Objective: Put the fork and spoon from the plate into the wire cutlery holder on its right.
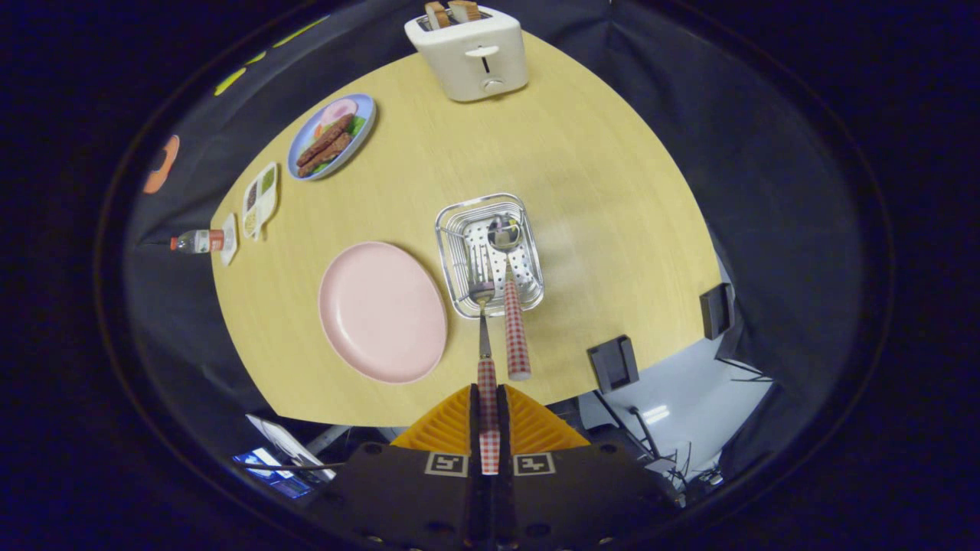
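Note:
My gripper (488,398) is shut on the checked handle of the fork (484,337), high above the table. The fork hangs tines down, its head (481,285) inside the wire cutlery holder (453,229). The spoon (511,306) with the same checked handle stands in the holder beside it, bowl down and handle leaning toward me. The pink plate (381,310) lies bare just left of the holder.
A white toaster (468,52) with bread stands at the table's far edge. A blue plate of food (331,135), a small sauce tray (259,199) and a bottle (197,241) sit along the left edge. Two dark brackets (612,362) are clamped on the near right edge.

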`<state>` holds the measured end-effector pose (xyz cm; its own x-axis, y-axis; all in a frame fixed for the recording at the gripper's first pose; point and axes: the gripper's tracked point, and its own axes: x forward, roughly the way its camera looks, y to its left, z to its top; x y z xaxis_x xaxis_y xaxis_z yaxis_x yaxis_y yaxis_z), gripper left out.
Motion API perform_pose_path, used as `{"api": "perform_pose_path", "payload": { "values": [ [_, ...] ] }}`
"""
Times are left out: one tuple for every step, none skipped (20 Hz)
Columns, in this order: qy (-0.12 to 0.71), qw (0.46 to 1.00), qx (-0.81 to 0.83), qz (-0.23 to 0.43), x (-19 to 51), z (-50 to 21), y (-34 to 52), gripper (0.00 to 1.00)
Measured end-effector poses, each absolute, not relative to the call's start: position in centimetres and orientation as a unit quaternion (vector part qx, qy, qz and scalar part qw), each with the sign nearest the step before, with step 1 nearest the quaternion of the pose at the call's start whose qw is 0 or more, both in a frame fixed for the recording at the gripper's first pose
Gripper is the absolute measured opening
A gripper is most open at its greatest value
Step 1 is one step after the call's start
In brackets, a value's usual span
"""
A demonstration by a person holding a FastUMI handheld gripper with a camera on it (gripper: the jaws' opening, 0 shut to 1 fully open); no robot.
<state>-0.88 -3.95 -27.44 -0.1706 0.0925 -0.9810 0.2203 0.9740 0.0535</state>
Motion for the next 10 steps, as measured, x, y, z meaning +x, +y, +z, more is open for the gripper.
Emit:
{"api": "perform_pose_path", "payload": {
  "values": [
    [0.766,0.633,0.102,-0.051,-0.6,-27.5,-4.0,0.06],
    [0.769,0.630,0.101,-0.050,-0.2,-27.7,-3.9,0.07],
    [0.772,0.626,0.100,-0.050,0.0,-27.8,-4.0,0.07],
    [0.775,0.622,0.101,-0.051,0.4,-27.9,-4.1,0.07],
    [0.777,0.619,0.102,-0.053,0.8,-27.9,-4.0,0.07],
    [0.779,0.616,0.102,-0.054,1.0,-27.9,-4.0,0.06],
    [0.781,0.613,0.104,-0.056,1.2,-28.0,-4.1,0.06],
    [0.784,0.609,0.104,-0.058,1.3,-28.1,-4.2,0.07],
    [0.786,0.607,0.103,-0.059,1.6,-28.1,-4.2,0.09],
    [0.788,0.604,0.101,-0.060,1.7,-28.1,-4.3,0.09]
  ]
}}
